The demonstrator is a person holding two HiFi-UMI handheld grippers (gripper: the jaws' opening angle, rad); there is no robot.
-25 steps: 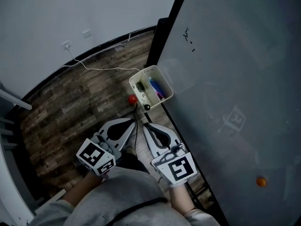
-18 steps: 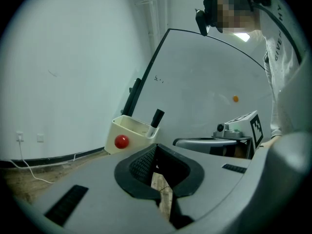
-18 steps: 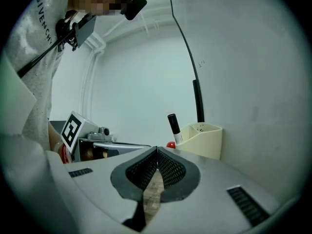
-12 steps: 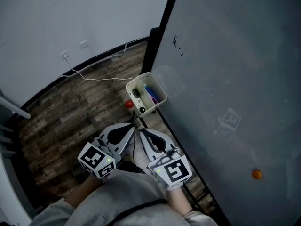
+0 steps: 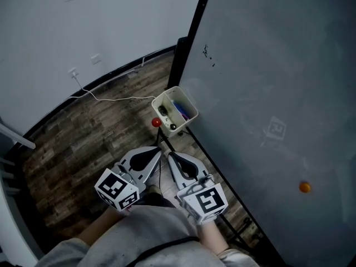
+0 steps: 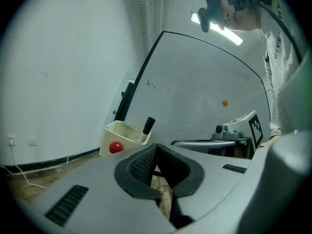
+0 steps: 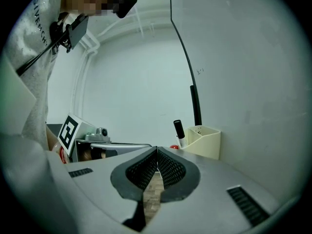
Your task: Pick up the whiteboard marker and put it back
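Wood floor (image 5: 83,143), whiteboard (image 5: 267,65) at right, marker (image 7: 179,130) near upright in cup (image 7: 207,143), cap up, left gripper (image 6: 155,149), right gripper (image 7: 157,151) closed, empty.

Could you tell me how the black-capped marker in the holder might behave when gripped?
The marker looks a stiff, slim cylinder, so probably light and apt to roll if laid down. Leaning loose in the holder, it may tilt when nudged.

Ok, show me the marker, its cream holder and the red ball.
marker (image 7: 178,129), right gripper view, on its black cap.
cream holder (image 6: 111,134), left gripper view, on its front wall.
red ball (image 5: 157,122), head view, on its middle.
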